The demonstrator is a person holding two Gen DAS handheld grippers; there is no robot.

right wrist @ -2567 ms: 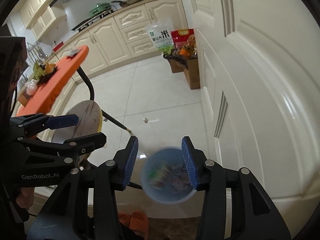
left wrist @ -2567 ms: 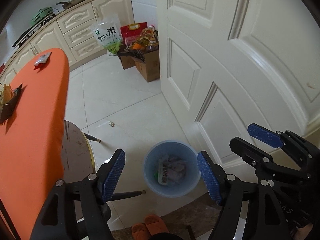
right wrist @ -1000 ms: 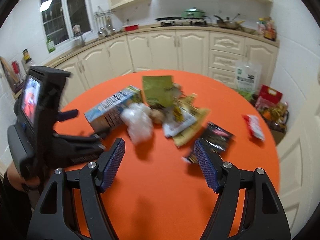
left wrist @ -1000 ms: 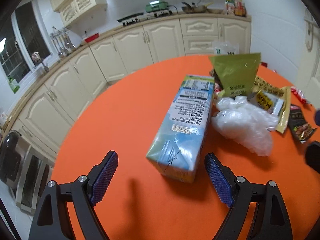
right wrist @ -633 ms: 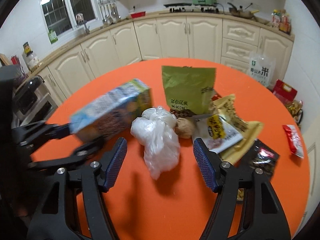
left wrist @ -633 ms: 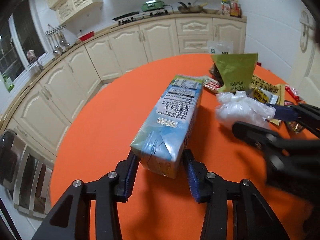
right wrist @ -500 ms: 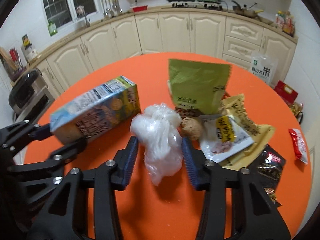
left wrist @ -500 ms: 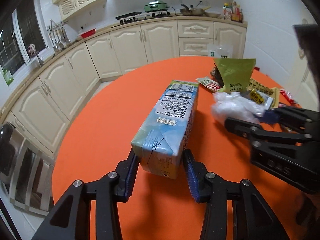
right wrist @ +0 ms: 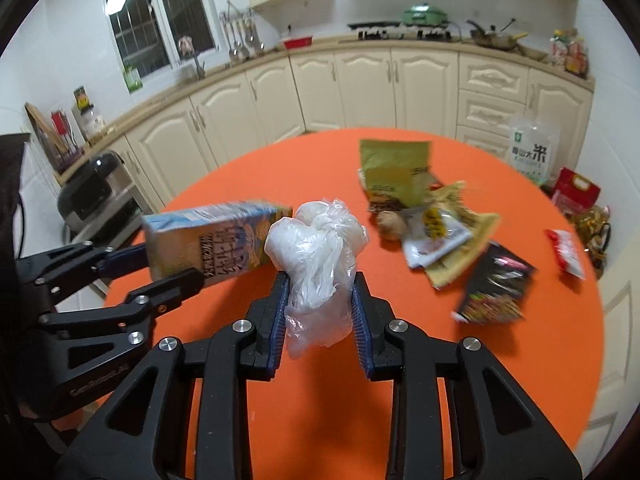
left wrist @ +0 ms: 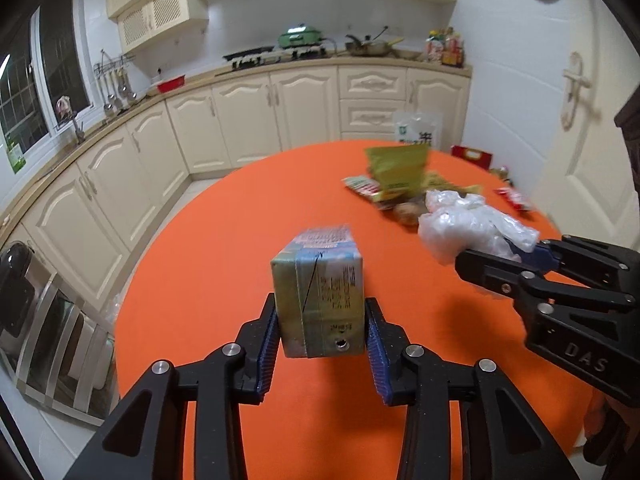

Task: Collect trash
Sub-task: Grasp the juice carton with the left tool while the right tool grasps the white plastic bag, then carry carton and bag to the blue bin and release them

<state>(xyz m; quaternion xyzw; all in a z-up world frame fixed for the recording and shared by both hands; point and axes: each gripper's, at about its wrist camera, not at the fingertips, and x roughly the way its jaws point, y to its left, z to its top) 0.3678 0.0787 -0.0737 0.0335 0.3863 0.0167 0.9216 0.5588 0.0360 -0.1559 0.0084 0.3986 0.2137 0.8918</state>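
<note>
A blue-and-green drink carton (left wrist: 318, 280) hangs lifted above the orange round table (left wrist: 224, 248), end-on between the pads of my left gripper (left wrist: 320, 320), whose jaws are closing on it. The right wrist view shows the same carton (right wrist: 212, 244) from the side. My right gripper (right wrist: 319, 304) has a knotted white plastic bag (right wrist: 316, 248) between its pads, raised off the table, and its jaws are closing too. More trash lies further back: a green pouch (right wrist: 394, 164), yellow and white wrappers (right wrist: 440, 236), a black packet (right wrist: 494, 288) and a red packet (right wrist: 566, 254).
Cream kitchen cabinets (left wrist: 248, 120) curve around the far side. A white door (left wrist: 576, 128) stands at the right, with a rice bag (right wrist: 534, 152) and a red box (right wrist: 576, 192) on the floor beside the table. A dark appliance (right wrist: 92, 196) sits at the left.
Both grippers went from over the blue bin to the table. The left one shut on the carton and raised it; the right one shut on the white bag and lifted it.
</note>
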